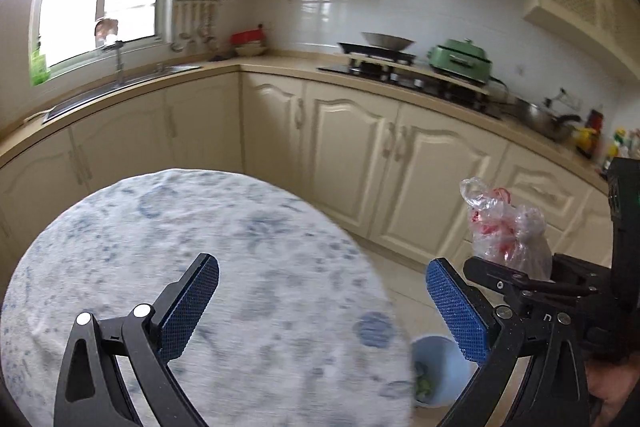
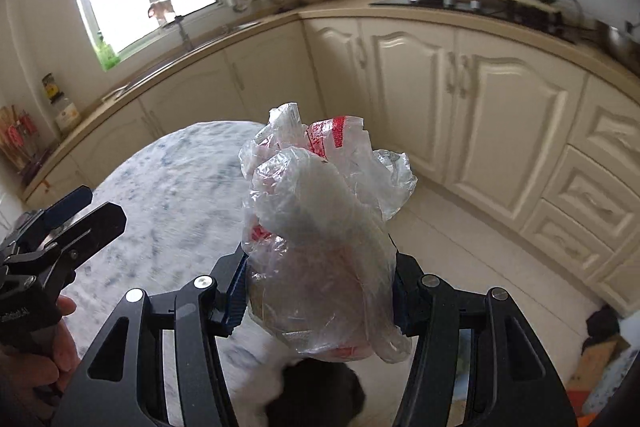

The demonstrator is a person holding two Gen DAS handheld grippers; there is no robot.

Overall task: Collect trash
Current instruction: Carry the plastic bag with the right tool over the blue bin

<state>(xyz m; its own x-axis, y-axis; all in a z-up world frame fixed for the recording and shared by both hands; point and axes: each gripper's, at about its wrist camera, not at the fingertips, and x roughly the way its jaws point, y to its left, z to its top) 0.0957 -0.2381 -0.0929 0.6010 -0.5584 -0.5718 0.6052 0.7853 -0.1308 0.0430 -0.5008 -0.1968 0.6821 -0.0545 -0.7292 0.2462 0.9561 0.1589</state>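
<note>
Clearance around the round table (image 1: 192, 251) is limited: its right edge runs down the frame centre in the left wrist view, with a strip of pale tiled floor (image 1: 404, 279) between it and the cream cabinets (image 1: 360, 163) that curve across the middle of the frame. The tabletop carries a blue-and-white patterned cloth and lies bare under the left gripper (image 1: 320, 307), whose blue-padded jaws stand wide with nothing between them. At lower right of that view, a light blue bin (image 1: 440, 367) sits on the floor just beside the table edge. The right gripper (image 2: 320, 291) clamps a crumpled clear plastic bag (image 2: 320, 211) with red print, held at frame centre above the table edge. Only the right wrist view shows cardboard (image 2: 596, 359) on the floor at lower right; the bin appears in the left wrist view.
</note>
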